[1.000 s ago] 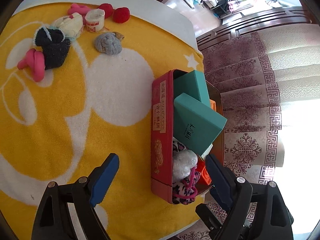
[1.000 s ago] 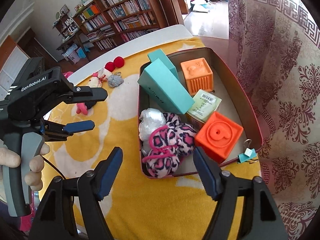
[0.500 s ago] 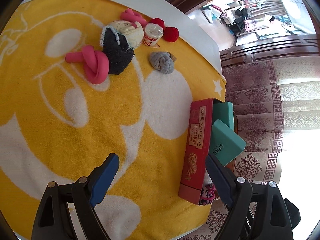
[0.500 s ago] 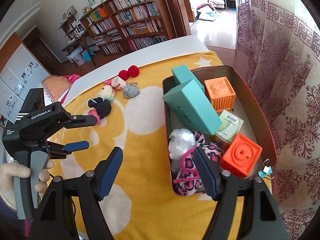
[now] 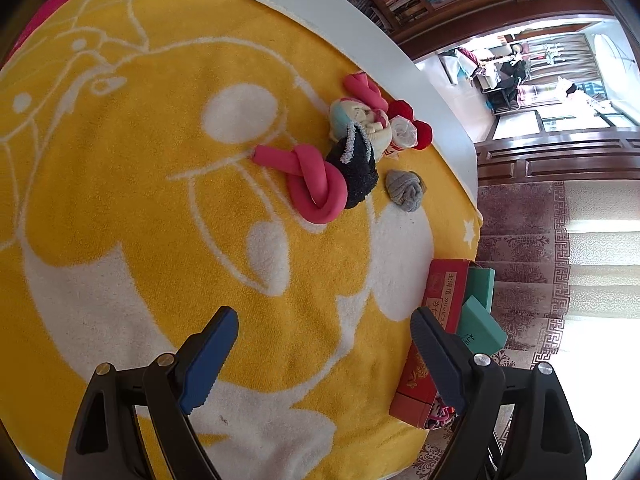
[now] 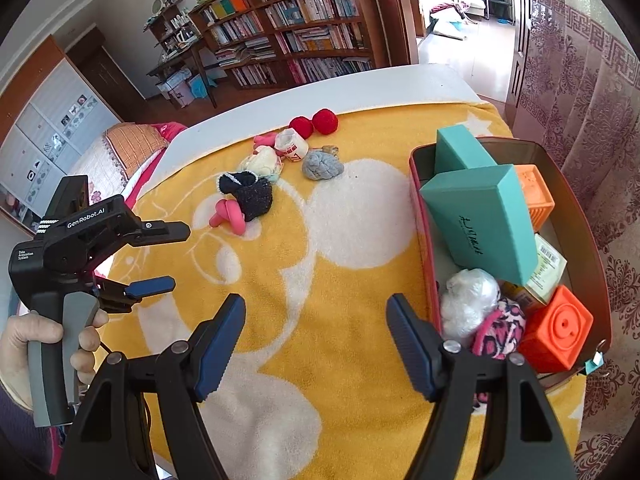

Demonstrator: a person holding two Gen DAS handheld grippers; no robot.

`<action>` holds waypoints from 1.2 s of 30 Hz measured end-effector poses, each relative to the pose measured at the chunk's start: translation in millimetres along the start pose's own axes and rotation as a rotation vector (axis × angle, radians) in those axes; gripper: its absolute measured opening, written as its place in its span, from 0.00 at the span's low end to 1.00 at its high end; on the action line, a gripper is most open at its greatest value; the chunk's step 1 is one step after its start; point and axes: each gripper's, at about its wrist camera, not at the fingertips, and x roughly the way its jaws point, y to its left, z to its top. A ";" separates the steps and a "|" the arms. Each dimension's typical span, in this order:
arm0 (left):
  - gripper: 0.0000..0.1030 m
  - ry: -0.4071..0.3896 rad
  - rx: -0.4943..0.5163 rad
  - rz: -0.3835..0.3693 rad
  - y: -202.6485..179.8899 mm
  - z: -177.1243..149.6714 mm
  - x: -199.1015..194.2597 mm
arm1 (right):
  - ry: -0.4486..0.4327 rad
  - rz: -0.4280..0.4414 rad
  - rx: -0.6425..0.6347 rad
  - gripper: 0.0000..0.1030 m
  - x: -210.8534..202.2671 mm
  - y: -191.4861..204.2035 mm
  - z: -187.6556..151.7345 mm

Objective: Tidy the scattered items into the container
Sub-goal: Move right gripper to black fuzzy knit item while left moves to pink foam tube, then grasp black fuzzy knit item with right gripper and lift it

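A: Which step is this?

B: A reach for the next item, I judge. Both grippers are empty. The left gripper [image 5: 324,356] has its jaws wide over bare yellow blanket [image 5: 160,208], and the right gripper [image 6: 316,340] is wide too, nothing between its pads.

A: Where are the loose things?

B: In the left wrist view they cluster at about one o'clock from the left gripper, well apart from it. The pink knot [image 5: 316,184] is nearest, touching the black sock [image 5: 356,172]. The grey sock [image 5: 406,190] lies just right of those. Behind them sit a cream bundle [image 5: 356,120], a white roll [image 5: 404,132] and two red balls [image 5: 412,120].

A: And the tin?

B: The red tin [image 6: 420,216] sits at three o'clock in the right wrist view, at the blanket's edge. It holds two teal boxes [image 6: 480,220], two orange cubes [image 6: 556,328], a leopard sock [image 6: 500,328], a clear bag [image 6: 468,300] and a labelled packet [image 6: 548,268]. It looks fairly full.

A: What does the next move call for?

B: Probably carrying the left gripper forward to the knot or black sock, lowering the jaws around one and closing. They touch, so picking one cleanly may need care.
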 end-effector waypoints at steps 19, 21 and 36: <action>0.87 0.006 -0.066 0.013 59.8 35.5 -18.8 | 0.050 0.069 -0.011 0.74 81.9 61.4 60.7; 0.87 0.007 -0.074 0.012 65.4 40.3 -19.7 | 0.055 0.072 -0.004 0.74 92.3 65.9 67.7; 0.87 0.028 -0.071 0.003 77.0 65.7 -16.7 | 0.104 0.067 0.040 0.74 153.8 84.4 101.3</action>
